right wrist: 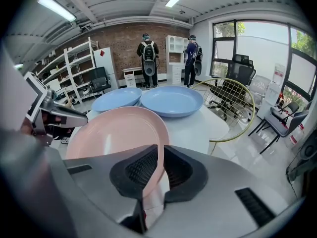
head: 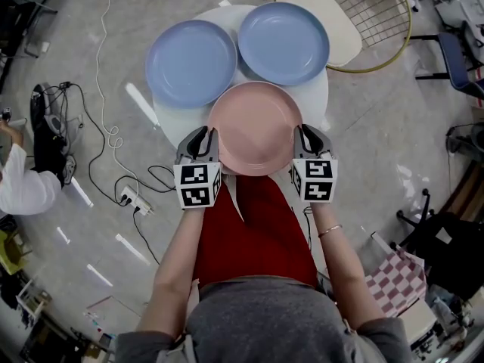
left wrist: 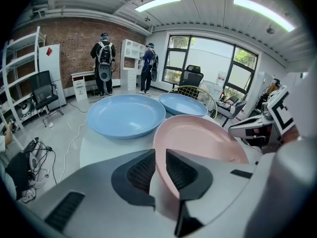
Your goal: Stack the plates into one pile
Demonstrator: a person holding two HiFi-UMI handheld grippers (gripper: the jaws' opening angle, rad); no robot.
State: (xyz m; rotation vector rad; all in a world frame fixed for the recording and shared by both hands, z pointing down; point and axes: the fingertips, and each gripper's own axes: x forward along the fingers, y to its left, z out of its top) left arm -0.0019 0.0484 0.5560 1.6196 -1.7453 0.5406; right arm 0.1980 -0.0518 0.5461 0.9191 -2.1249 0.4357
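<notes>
A pink plate point(head: 255, 127) lies at the near edge of the round white table point(head: 175, 121), its near rim past the edge. My left gripper point(head: 203, 139) stands at its left rim. In the left gripper view the rim point(left wrist: 198, 138) runs between the jaws point(left wrist: 160, 167), which stand a little apart from it: open. My right gripper point(head: 308, 139) is shut on the right rim point(right wrist: 119, 130), pads close against it point(right wrist: 161, 165). Two blue plates point(head: 190, 63) point(head: 283, 42) lie side by side farther back.
A wire chair with a yellow ring and cream seat point(head: 344, 21) stands beyond the table at the right. Cables and a power strip point(head: 134, 200) lie on the floor at the left. Two people point(left wrist: 104, 63) stand by far shelves; another person's sleeve point(head: 23, 189) shows at the left.
</notes>
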